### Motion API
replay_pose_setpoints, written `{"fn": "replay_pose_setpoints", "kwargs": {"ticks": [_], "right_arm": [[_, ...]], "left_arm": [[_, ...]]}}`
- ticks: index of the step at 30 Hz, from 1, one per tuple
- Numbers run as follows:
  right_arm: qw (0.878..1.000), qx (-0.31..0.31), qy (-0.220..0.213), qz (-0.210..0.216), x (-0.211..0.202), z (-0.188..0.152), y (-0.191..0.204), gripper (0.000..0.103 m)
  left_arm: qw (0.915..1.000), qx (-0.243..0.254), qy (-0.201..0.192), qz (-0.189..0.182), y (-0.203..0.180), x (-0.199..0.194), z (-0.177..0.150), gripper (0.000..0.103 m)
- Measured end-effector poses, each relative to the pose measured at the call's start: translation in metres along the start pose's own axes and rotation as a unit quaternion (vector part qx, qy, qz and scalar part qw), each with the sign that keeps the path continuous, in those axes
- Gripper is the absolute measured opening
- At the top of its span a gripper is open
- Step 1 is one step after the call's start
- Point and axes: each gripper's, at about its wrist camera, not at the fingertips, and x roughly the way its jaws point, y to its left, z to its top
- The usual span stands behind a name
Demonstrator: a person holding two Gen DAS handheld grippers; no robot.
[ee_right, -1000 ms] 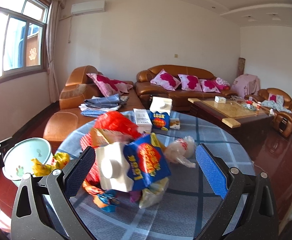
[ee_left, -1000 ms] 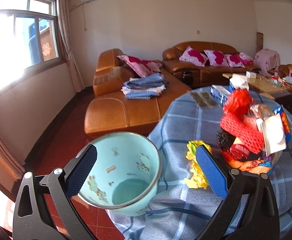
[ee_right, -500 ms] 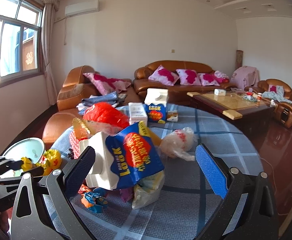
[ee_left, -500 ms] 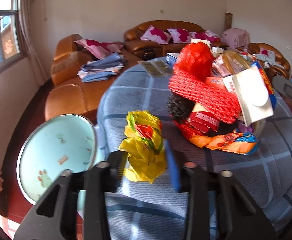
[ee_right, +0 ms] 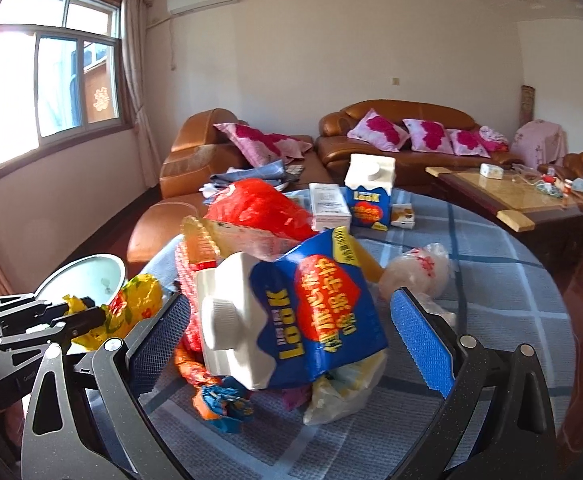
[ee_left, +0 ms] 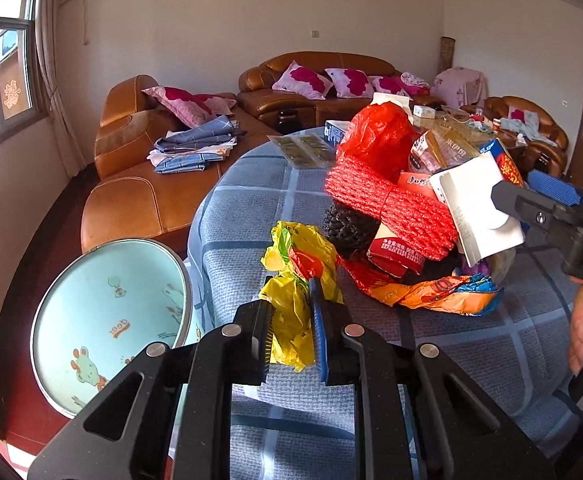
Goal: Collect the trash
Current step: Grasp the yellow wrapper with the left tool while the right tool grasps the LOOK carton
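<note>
Yellow crinkly plastic, a yellow wrapper (ee_left: 291, 304) with red and green marks, is pinched between the two fingers of the left gripper (ee_left: 291, 336). The jaws are squeezed narrow on its lower part. The wrapper stands up tall, with its long side going up and away from the gripper, and its top puffs out above the fingers. It is over the near edge of the round table (ee_left: 471, 340) with the blue checked cloth. Just beside the table, to the left and lower down, sits the pale blue bin (ee_left: 107, 320) with cartoon animals, its mouth open.

The right gripper (ee_right: 291, 332) has its jaws wide apart, holding nothing. Between them sits a blue and white carton (ee_right: 291, 316) on the trash pile (ee_left: 403, 208), tipped over with its cap pointing at the camera.
</note>
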Motion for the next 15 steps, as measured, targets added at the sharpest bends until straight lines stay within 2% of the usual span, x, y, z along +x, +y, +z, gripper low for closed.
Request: {"fn": "replay_pose_setpoints", "kwargs": {"ticks": [5,12,15], "right_arm": [[0.999,-0.027,0.014,-0.022,0.010,-0.002,0.010,0.098],[0.999,-0.031,0.030,-0.011,0.017,0.000,0.007,0.096],[0.999,-0.026,0.022,-0.002,0.011,-0.001,0.005,0.095]], "left_arm": [[1.0000,0.007,0.002,0.002,-0.002,0.002,0.002,0.016],[0.9999,0.014,-0.004,0.002,-0.004,-0.003,0.005,0.016],[0.9999,0.015,-0.008,-0.001,-0.004,-0.006,0.006,0.016]]}}
